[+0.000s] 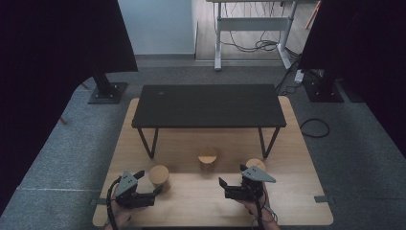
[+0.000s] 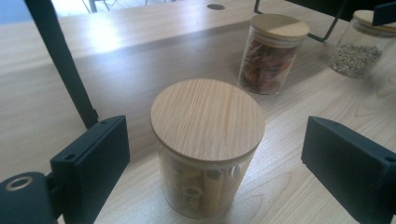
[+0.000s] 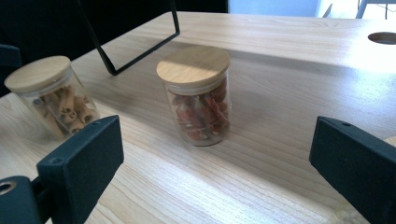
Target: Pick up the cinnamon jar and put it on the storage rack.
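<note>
Clearly an approach step, no grasp made yet. Left claw (image 1: 152, 188) spread wide, holding nothing, its two jaws flanking the pasta jar (image 2: 208, 147) with clear gaps on both sides. Jar upright on the worktop (image 1: 287, 201), directly ahead of that claw and centred between the jaws, wooden lid on, tube-shaped pasta visible through the glass. Farther ahead and off to the right of the left claw, the red-filled jar (image 2: 272, 53), and beyond that, the pale-seed jar (image 2: 362, 44), both lidded and upright.

Right claw (image 1: 222, 188) likewise wide open and empty, pointed at the red-filled jar, which sits well ahead of it and roughly midway between its jaws. Pale-seed jar just beside the right claw in the high view, close to the far side of it. Black raised shelf (image 1: 208, 105) beyond all three jars, bare on top as far as can be told.

Next move, judged from this: ease the left claw a little farther forward so the jaws sit at the jar's glass body below the lid, then close gently and evenly; glass smooth and round, so a level, centred squeeze needed to avoid tipping or slipping.
</note>
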`<action>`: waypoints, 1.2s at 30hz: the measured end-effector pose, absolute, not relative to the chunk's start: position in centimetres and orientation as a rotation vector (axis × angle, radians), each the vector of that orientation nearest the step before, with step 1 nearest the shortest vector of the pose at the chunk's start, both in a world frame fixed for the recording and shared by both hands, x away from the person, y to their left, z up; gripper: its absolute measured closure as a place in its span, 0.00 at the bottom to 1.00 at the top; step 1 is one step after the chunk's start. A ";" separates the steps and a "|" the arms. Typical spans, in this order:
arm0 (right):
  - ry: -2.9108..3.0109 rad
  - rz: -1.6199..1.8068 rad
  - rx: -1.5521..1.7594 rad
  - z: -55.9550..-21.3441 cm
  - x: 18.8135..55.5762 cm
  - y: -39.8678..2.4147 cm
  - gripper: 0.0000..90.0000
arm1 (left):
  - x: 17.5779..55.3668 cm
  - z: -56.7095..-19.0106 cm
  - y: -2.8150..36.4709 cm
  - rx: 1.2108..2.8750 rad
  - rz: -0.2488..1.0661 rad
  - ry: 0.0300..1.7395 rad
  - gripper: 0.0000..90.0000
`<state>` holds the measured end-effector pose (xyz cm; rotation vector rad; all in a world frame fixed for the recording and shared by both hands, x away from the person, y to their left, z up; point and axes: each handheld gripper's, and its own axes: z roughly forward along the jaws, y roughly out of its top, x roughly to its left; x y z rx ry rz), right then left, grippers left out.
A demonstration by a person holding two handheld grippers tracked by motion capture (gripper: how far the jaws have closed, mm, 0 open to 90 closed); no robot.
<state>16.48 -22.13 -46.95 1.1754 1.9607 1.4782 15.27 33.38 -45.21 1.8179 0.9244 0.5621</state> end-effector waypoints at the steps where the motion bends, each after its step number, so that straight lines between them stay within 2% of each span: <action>1: 1.959 1.478 1.176 -46.9 16.4 -22.1 0.03 | 15.3 -45.2 33.4 1.816 0.559 0.921 0.08; 36: 2.005 1.464 1.173 -46.9 16.6 -21.5 0.03 | 17.3 -46.6 30.8 1.913 0.579 1.002 0.06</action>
